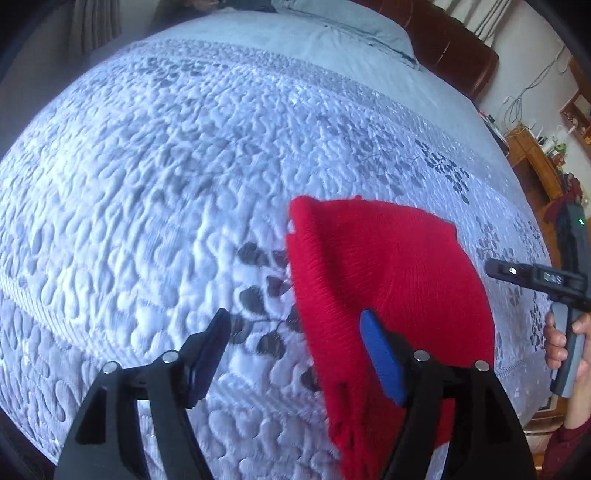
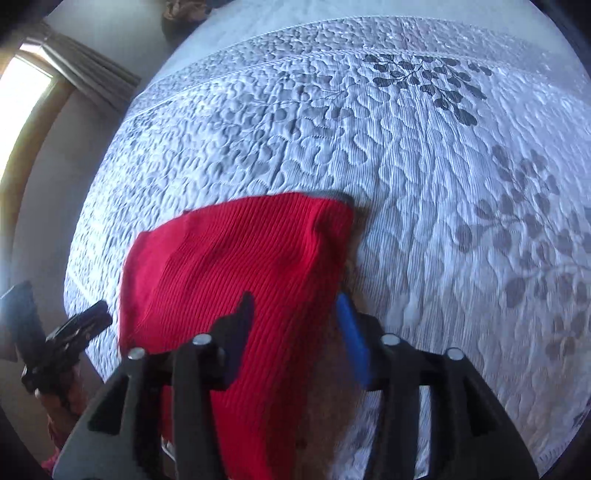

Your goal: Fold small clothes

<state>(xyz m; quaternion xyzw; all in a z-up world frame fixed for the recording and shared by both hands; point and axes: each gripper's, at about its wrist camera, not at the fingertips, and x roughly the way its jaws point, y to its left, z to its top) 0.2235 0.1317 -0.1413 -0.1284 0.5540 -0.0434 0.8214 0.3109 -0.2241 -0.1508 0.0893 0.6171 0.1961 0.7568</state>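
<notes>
A red knitted garment [image 1: 388, 280] lies on the white quilted bedspread [image 1: 155, 192] near the bed's front edge. My left gripper [image 1: 295, 328] is open; its right finger is over the garment's near left part, its left finger over bare quilt. In the right wrist view the same red garment [image 2: 236, 266] fills the lower middle. My right gripper [image 2: 295, 310] is open above it, its left finger over the cloth and its blue right pad [image 2: 351, 332] at the garment's right edge. The right gripper also shows in the left wrist view [image 1: 535, 280], held by a hand.
The bedspread [image 2: 424, 166] has grey leaf prints. A grey pillow [image 1: 354, 26] and a brown headboard [image 1: 454, 48] are at the far end. A wooden cabinet [image 1: 535, 158] stands right of the bed. A curtained window [image 2: 33, 92] is at left.
</notes>
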